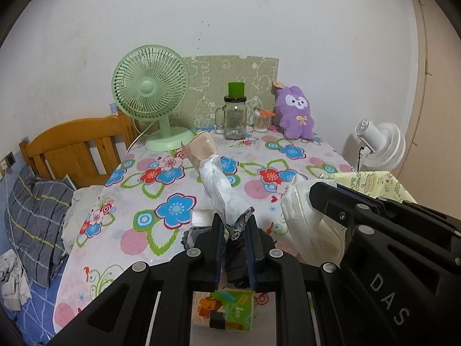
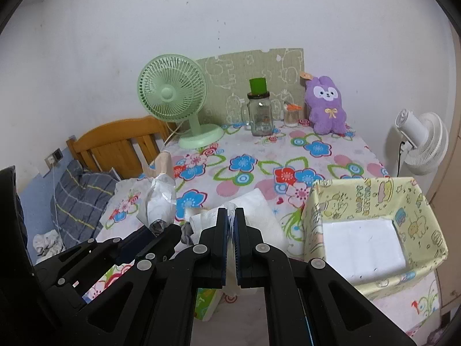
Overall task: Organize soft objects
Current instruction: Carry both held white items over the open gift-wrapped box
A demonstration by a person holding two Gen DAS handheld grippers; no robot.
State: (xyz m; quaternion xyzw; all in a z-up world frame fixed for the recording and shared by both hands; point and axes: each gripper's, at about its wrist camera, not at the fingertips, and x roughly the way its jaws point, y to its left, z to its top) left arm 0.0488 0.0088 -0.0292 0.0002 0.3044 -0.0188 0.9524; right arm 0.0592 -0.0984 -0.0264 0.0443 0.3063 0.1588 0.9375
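Note:
My left gripper is shut on the grey end of a long bundle wrapped in white plastic, which slants up over the floral tablecloth with a pinkish end at the top. In the right wrist view the same bundle hangs from the left gripper at lower left. My right gripper is shut on the edge of a white soft pack; in the left wrist view that pack hangs from the right gripper. A purple plush rabbit sits at the table's back.
A yellow fabric box with a white pad inside stands at the right. A green fan, a glass jar and a small cup line the back. A white fan stands off the table's right; a bed lies left.

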